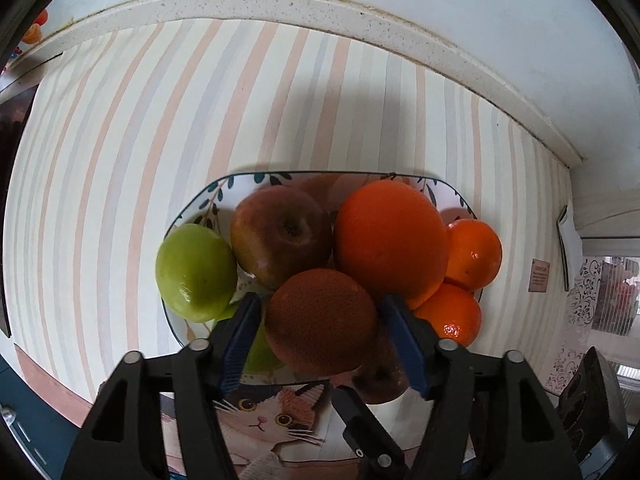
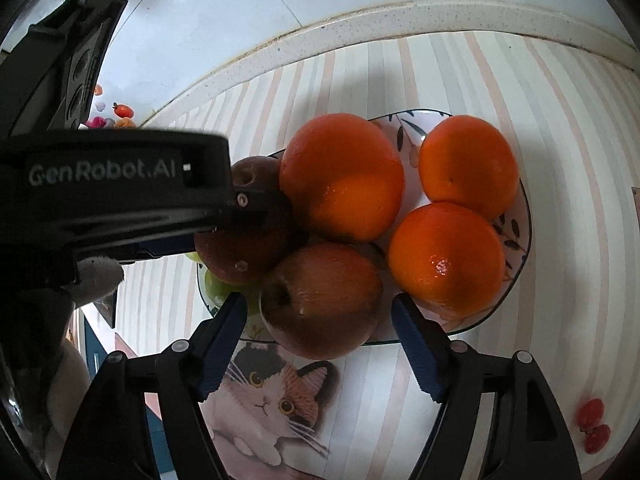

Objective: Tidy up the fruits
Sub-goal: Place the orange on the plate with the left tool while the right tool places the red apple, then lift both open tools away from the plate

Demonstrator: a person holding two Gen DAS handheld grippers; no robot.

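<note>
A patterned plate (image 1: 452, 196) (image 2: 520, 240) holds a green apple (image 1: 195, 272), a brownish-red apple (image 1: 282, 236), a large orange (image 1: 390, 242) (image 2: 342, 176) and two small oranges (image 1: 474, 254) (image 1: 450, 314). My left gripper (image 1: 320, 316) is shut on a dark, dimpled orange (image 1: 322, 322) over the plate's near side; it also shows in the right wrist view (image 2: 240, 252). My right gripper (image 2: 318, 316) is open, its jaws on either side of a reddish apple (image 2: 324, 300) at the plate's near edge; I cannot tell if they touch it.
The plate sits on a striped mat (image 1: 120, 160) with a cat picture (image 2: 272, 396). A speckled counter ledge (image 1: 280, 4) and white wall run behind. Small red fruits (image 2: 592, 424) lie on the mat at the right. The left gripper's body (image 2: 112, 184) crosses the right view.
</note>
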